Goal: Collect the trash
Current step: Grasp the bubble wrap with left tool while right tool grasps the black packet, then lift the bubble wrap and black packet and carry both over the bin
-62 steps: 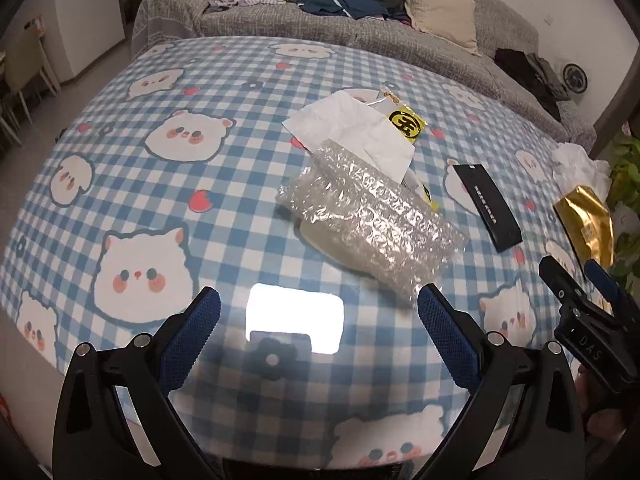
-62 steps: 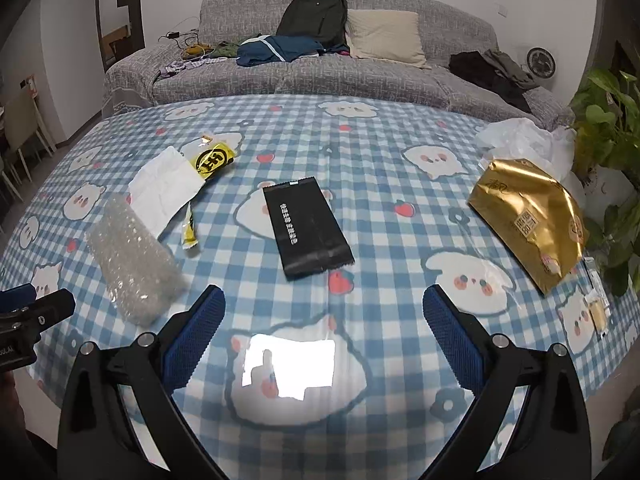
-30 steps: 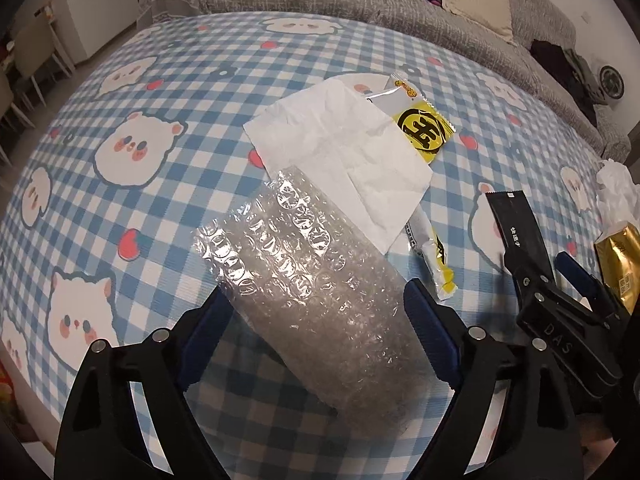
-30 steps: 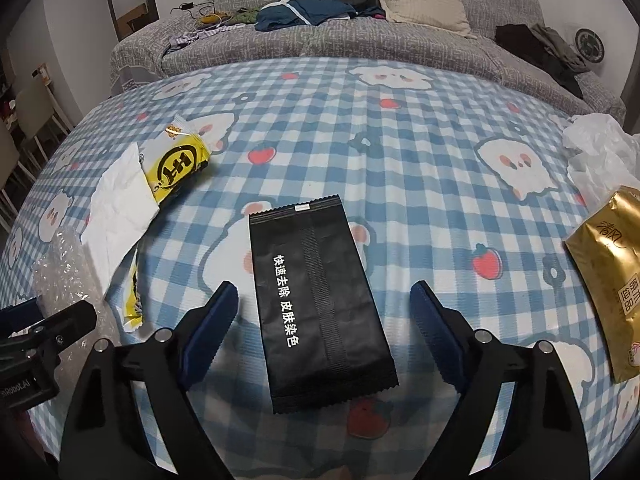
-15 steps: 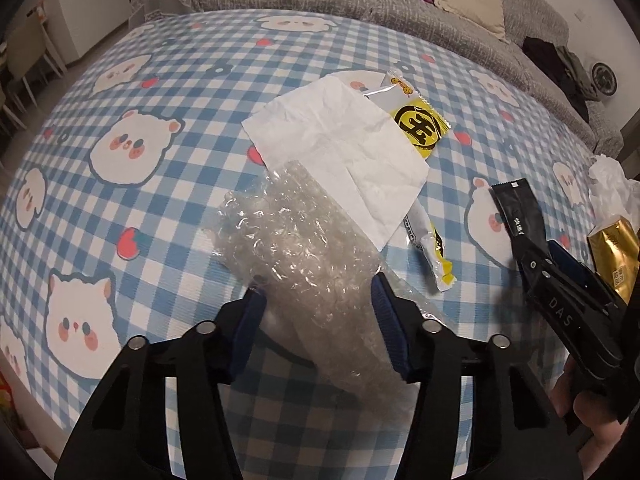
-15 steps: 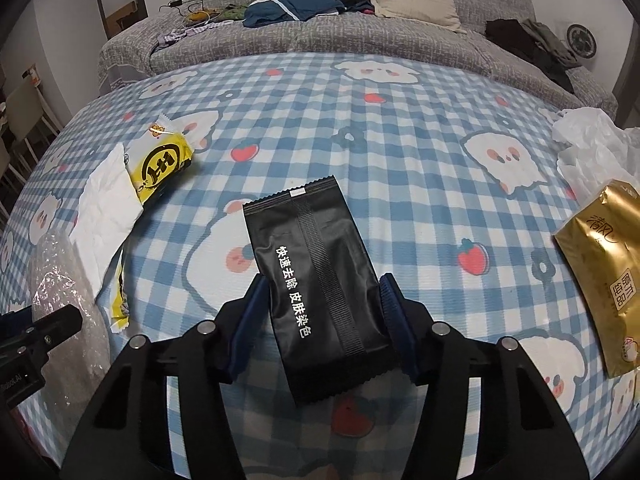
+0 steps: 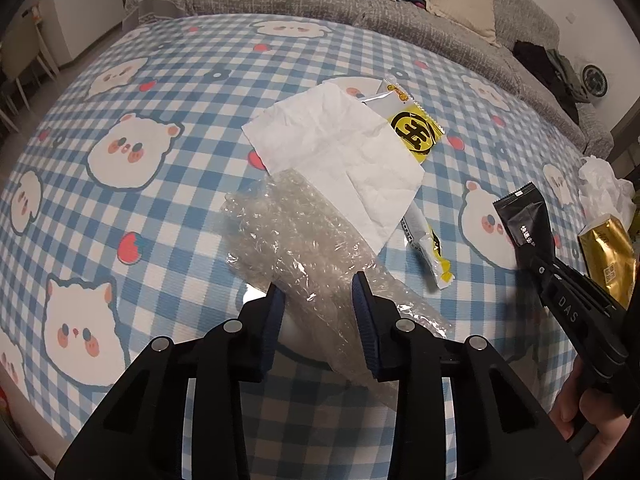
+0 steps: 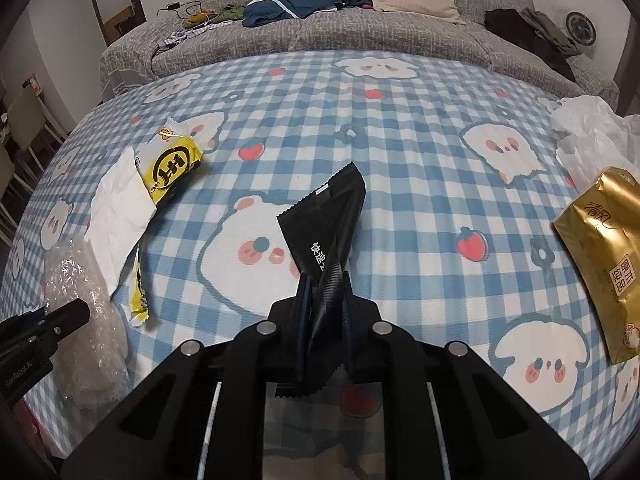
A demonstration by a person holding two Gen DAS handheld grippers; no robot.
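**A:** On the counter, left gripper just closed on the bubble wrap; right gripper just clamped the black sachet at 12 o'clock?

**B:** Yep; I'd lift both slowly, wrap's slippery.

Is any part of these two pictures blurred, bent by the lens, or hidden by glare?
Left wrist view: the checked tablecloth bulges like a dome, the right gripper is slightly smeared, and the bubble wrap shows small highlights. Right wrist view: the same bulge, dark rounded corners, and a sharp black sachet.
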